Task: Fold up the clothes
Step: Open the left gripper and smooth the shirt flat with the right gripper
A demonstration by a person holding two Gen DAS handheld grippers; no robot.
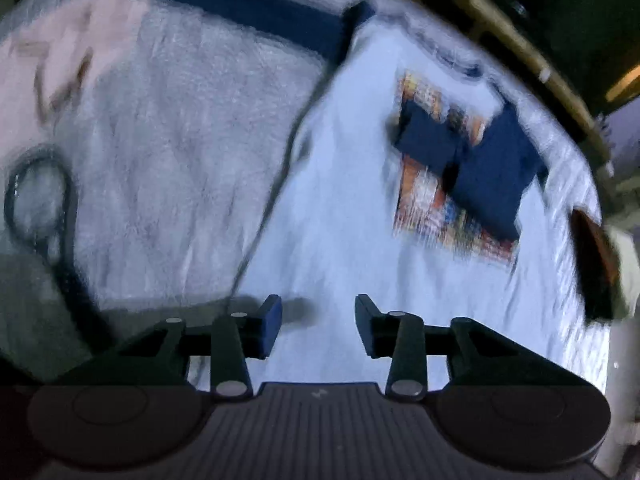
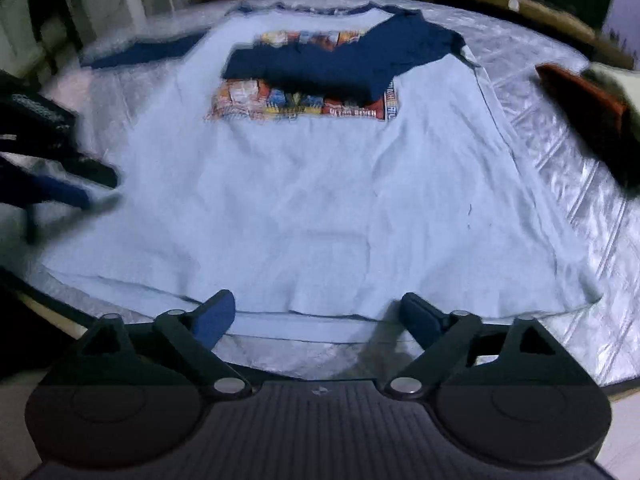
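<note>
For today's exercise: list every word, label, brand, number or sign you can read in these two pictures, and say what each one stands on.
None can be read for certain.
Colourful print on the pale blue T-shirt: block lettering shows along its lower edge and right side, too blurred to read.
Same print in the left wrist view: smeared by motion, unreadable.
Small mark on the right tool's body: a symbol, not text.

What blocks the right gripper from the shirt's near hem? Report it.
Nothing visible does. The right gripper hangs open just over the near hem of the light blue shirt, with only bare fabric and the silvery table cover beneath.
</note>
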